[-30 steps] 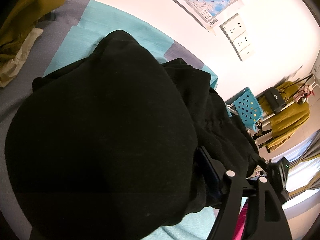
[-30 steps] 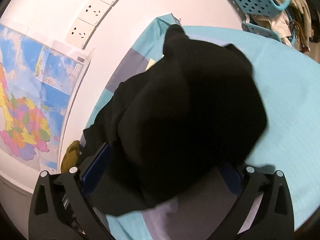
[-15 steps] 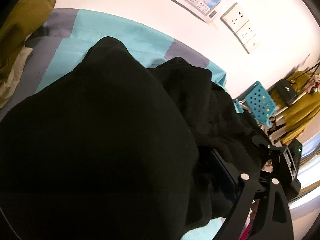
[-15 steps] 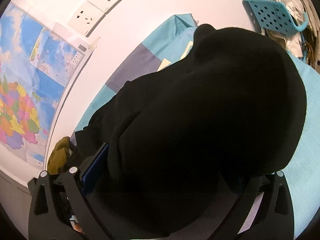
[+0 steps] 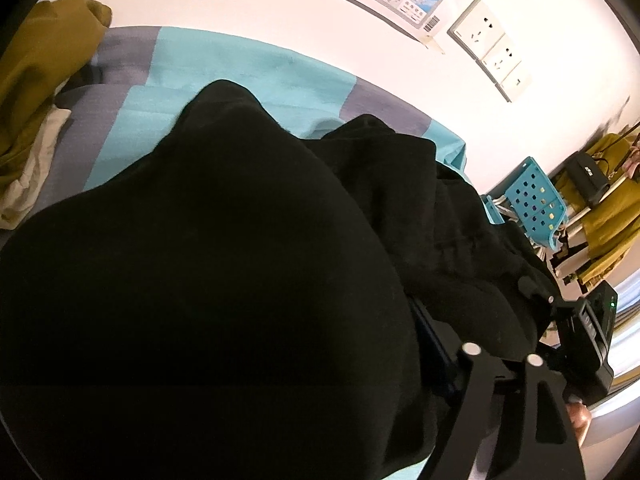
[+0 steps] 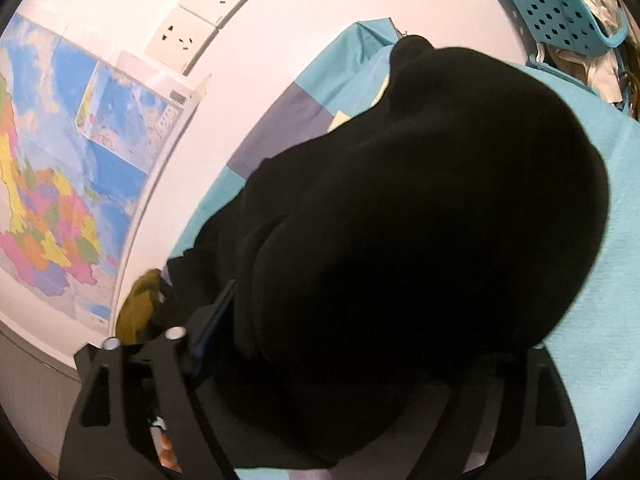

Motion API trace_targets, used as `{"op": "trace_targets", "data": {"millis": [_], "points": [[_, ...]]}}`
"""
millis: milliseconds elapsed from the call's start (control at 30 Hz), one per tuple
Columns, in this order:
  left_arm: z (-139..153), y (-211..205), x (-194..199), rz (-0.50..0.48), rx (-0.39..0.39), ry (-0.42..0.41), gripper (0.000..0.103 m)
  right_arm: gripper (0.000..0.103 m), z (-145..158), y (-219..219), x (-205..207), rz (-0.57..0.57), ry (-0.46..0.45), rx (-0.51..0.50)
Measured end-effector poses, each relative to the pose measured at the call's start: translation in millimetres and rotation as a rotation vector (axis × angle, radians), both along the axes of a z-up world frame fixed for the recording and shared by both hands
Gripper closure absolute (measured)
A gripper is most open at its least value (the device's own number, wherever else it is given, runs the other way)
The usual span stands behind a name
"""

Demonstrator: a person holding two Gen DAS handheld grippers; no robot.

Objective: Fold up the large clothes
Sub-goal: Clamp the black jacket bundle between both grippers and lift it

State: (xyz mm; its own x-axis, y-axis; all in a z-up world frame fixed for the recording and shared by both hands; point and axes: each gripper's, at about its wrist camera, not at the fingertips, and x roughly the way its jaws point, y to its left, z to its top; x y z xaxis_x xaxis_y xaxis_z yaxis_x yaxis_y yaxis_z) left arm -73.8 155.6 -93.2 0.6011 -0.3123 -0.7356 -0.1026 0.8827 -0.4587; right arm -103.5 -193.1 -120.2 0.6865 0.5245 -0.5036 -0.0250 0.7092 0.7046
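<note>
black garment (image 5: pixel 224 300) bunched over the bed (image 5: pixel 248 68), toward its wall edge: both grippers' jaws hidden under cloth, grip indeterminate; you keep left gripper (image 5: pixel 436 360) and right gripper (image 6: pixel 360 364) level while lowering the fold.

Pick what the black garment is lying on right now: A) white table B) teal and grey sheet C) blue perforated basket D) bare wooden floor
B: the black garment is spread over the teal and grey sheet, which the left wrist view also shows beyond it; the blue basket stands off to the side.
</note>
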Motion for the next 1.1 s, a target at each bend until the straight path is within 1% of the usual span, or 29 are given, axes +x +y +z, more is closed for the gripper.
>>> {"op": "trace_targets", "data": {"millis": [67, 167, 233, 267, 300, 333, 400, 433, 533, 600, 633, 667, 733, 767, 800, 833, 900, 1000, 1100], "points": [[0.1, -2.5, 0.6, 0.0, 0.01, -0.001, 0.022, 0.015, 2.2, 6.2, 0.3, -0.004, -0.012, -0.025], [0.3, -3.3, 0.9, -0.001, 0.012, -0.003, 0.022, 0.015, 4.4, 12.5, 1.5, -0.004, -0.023, -0.068], [0.1, -3.2, 1.0, 0.002, 0.018, -0.002, 0.023, 0.024, 3.8, 10.9, 1.4, -0.016, -0.019, -0.072], [0.2, -2.9, 0.9, 0.004, 0.026, -0.003, 0.023, 0.034, 3.2, 8.9, 1.6, -0.021, -0.014, -0.078], [0.1, -3.2, 0.9, 0.003, 0.03, -0.004, 0.025, 0.04, 1.6, 7.2, 1.6, -0.022, -0.012, -0.072], [-0.1, -3.1, 0.9, 0.007, 0.035, -0.004, 0.03, 0.042, -0.1, 5.0, 1.4, -0.016, -0.012, -0.061], [-0.4, -0.9, 1.2, 0.005, 0.028, -0.005, 0.034, 0.045, -1.2, 4.1, 0.9, -0.008, -0.014, -0.065], [-0.6, 0.8, 1.2, 0.008, 0.023, -0.003, 0.04, 0.045, -1.6, 3.5, 1.1, -0.007, -0.013, -0.058], [-2.0, 4.0, 1.3, 0.001, 0.004, 0.002, 0.048, 0.044, -2.5, 1.5, 2.6, 0.005, -0.005, -0.04], [-2.3, 3.6, 0.8, -0.001, 0.009, 0.005, 0.051, 0.033, -2.0, 2.2, 4.1, 0.018, -0.011, -0.018], [-2.1, 3.3, 0.4, 0.0, 0.012, 0.006, 0.053, 0.032, -0.9, 3.3, 5.5, 0.021, -0.007, -0.017], [-1.9, 3.1, -0.2, 0.001, 0.013, 0.008, 0.054, 0.028, -0.1, 4.3, 6.4, 0.019, -0.004, -0.012], [-1.5, 1.9, -0.6, -0.004, 0.021, 0.008, 0.056, 0.027, 1.4, 7.0, 7.6, 0.022, -0.005, -0.023], [-1.4, 1.8, -0.8, -0.004, 0.022, 0.01, 0.056, 0.029, 1.8, 7.9, 7.9, 0.024, -0.006, -0.031], [-1.0, 1.5, -0.7, -0.008, 0.026, 0.01, 0.056, 0.038, 1.7, 7.9, 8.0, 0.028, -0.007, -0.041], [-0.7, 1.3, -0.1, -0.011, 0.026, 0.012, 0.057, 0.042, 0.3, 6.5, 7.7, 0.027, -0.005, -0.046], [0.2, 0.0, 1.3, -0.014, 0.024, 0.016, 0.058, 0.054, -2.3, 4.6, 7.8, 0.043, -0.008, -0.035], [2.6, -3.0, 1.4, -0.02, 0.045, 0.02, 0.06, 0.061, -3.8, 2.3, 7.0, 0.056, -0.008, -0.003], [3.0, -4.0, 1.1, -0.023, 0.058, 0.02, 0.062, 0.063, -1.4, 3.3, 4.0, 0.066, -0.018, 0.002]]}}
